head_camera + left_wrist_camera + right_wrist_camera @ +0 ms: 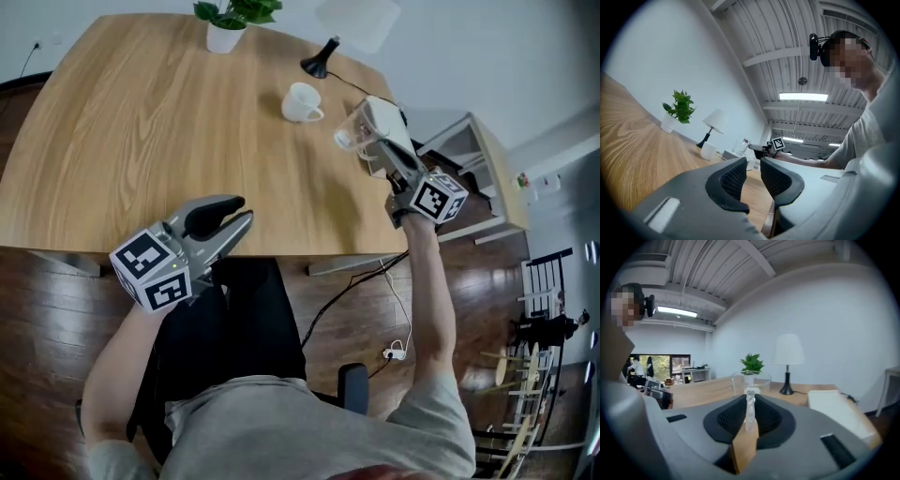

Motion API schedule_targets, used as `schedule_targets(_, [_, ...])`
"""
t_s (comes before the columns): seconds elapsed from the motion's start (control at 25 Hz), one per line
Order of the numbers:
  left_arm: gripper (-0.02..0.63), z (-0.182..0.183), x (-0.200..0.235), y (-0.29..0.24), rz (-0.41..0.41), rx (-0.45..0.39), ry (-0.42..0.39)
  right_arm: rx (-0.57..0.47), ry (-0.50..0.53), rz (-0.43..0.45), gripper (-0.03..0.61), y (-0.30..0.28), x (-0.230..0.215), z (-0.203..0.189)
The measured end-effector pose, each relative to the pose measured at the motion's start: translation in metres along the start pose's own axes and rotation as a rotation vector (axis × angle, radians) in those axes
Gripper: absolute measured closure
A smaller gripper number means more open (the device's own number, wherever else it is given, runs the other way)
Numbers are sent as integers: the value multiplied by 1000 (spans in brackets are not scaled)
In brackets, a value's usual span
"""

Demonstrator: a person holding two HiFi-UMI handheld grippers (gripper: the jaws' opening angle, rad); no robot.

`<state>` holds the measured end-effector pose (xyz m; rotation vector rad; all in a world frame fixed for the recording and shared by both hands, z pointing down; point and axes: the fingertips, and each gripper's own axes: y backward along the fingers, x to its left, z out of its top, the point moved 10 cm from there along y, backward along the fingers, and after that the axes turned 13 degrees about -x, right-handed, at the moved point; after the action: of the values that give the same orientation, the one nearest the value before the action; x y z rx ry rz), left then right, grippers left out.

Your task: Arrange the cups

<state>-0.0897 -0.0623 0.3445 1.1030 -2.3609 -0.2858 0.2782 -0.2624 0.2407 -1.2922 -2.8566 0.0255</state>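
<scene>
Jaws: right gripper clamped on glass cup, aloft at upper right; left gripper parted, empty. White mug on tabletop; arranging judged incomplete.

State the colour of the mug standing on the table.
The mug is white, clearest in the head view.

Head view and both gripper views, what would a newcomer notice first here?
The right hand-held gripper is shut on the handle of a clear glass cup by the right edge of the wooden table. A white mug stands on the table to its left, near a lamp and a potted plant. The left hand-held gripper hovers empty at the near edge, jaws slightly apart.
</scene>
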Motion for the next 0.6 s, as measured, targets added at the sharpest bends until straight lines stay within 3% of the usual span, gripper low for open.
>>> schedule_targets(0.12, [525,-3,0,-4,-5,0,0,8,55,-168,509,20,-69,24])
schedule_targets(0.28, [525,-4,-1,-4,-6,7,-8,94,56,-335,509,27,-145,21])
schedule_targets(0.6, [525,-5,-4,-4,-8,9,-7,163,99,-388,509,5,-191,3])
